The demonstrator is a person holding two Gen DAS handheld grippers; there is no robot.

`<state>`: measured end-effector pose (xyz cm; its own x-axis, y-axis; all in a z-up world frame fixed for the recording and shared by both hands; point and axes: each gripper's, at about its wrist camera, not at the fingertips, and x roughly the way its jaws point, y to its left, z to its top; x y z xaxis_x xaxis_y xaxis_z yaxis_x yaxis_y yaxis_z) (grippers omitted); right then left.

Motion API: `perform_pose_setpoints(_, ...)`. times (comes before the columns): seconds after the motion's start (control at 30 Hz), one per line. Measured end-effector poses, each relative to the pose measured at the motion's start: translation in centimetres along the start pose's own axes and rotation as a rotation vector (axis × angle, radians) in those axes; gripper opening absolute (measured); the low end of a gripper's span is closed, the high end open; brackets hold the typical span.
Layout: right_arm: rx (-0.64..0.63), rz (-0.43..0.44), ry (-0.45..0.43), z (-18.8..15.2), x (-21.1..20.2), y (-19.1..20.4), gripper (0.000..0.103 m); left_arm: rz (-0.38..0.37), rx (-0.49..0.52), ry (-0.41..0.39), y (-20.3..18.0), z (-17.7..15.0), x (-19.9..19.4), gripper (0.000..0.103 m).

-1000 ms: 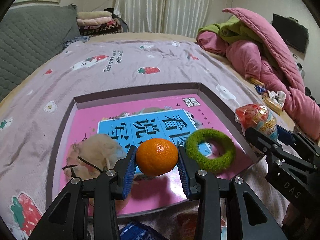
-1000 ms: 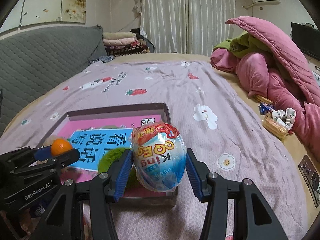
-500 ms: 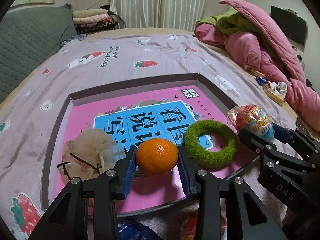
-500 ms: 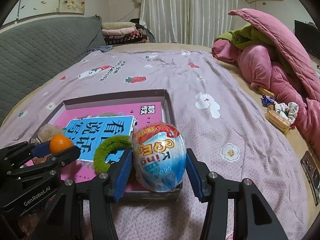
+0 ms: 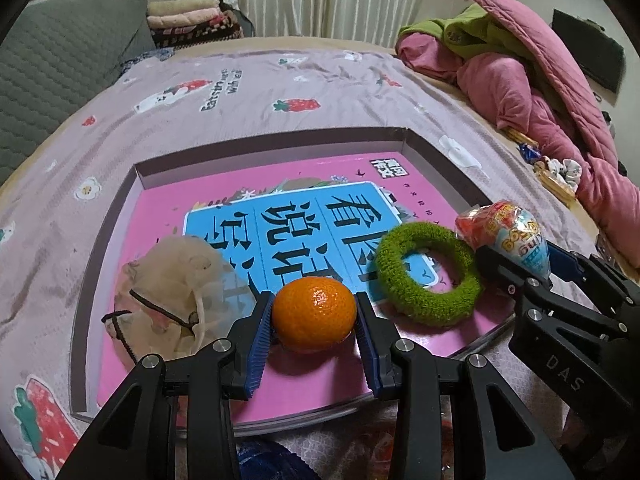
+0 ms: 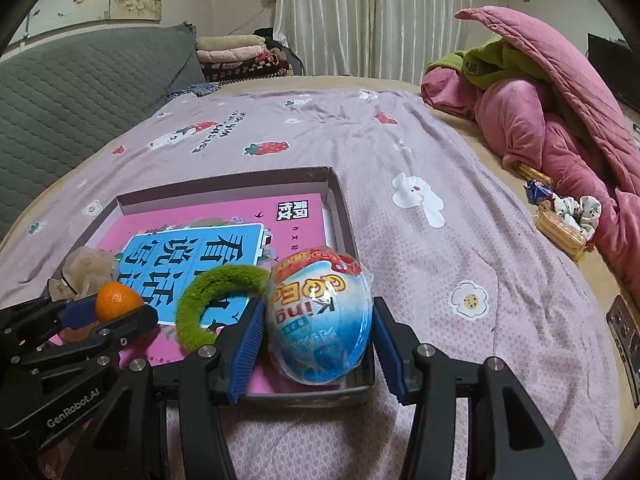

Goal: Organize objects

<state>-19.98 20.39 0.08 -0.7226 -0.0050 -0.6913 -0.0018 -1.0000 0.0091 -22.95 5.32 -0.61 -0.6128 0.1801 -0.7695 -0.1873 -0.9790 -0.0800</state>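
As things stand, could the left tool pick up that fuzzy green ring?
Probably not yet: the left tool is shut on the orange. The green ring lies uncovered just beside it, so once the orange is dropped, the way looks free.

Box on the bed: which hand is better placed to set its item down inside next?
Probably left: the left gripper holds the orange well over the book inside the box; the right gripper's egg hangs at its near corner.

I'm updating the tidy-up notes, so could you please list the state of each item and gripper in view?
Left gripper: shut on the orange.
Orange: gripped, over the book.
Right gripper: shut on the toy egg.
Toy egg: wrapped, gripped at the box's near right corner.
Box: open, lidless.
Book: closed, flat in the box.
Green ring: lying on the book.
Mesh pouch: drawstring closed, on the book.
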Motion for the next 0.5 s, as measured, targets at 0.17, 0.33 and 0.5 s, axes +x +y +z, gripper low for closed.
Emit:
perform_pose_setpoints(0.17,0.023,0.012,0.007,0.14,0.48,-0.29,0.054,0.002,-0.001,0.001,0.06,-0.06,0.12,0.040)
perform_pose_setpoints(0.33,0.023,0.008,0.010,0.23,0.69,-0.21,0.054,0.003,0.000,0.001,-0.02,-0.04,0.18,0.040)
perform_pose_setpoints(0.5,0.017,0.003,0.008,0.20,1.00,-0.04,0.054,0.001,-0.002,0.000,-0.04,-0.02,0.19,0.040)
